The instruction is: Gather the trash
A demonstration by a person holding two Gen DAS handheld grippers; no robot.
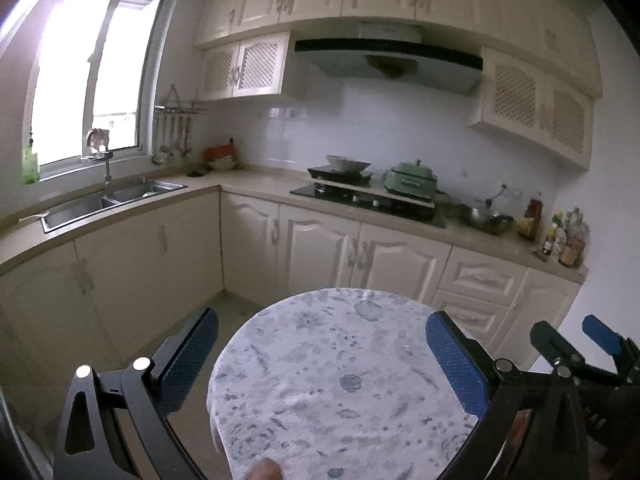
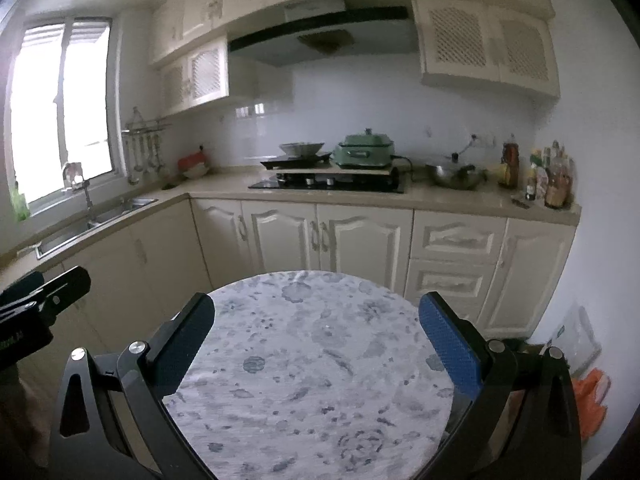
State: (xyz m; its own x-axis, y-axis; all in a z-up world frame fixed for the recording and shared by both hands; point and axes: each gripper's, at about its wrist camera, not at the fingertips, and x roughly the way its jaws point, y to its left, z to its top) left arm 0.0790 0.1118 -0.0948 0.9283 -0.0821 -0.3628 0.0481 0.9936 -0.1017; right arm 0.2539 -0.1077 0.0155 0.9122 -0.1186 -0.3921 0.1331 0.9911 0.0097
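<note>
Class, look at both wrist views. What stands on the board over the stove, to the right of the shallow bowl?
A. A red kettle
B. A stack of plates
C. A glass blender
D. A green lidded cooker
D: a green lidded cooker sits on the board over the stove, right of the shallow bowl.

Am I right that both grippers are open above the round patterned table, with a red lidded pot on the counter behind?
Not quite: the lidded pot is green, as the right wrist view shows. Both the left gripper and right gripper are indeed open above the round patterned table.
</note>
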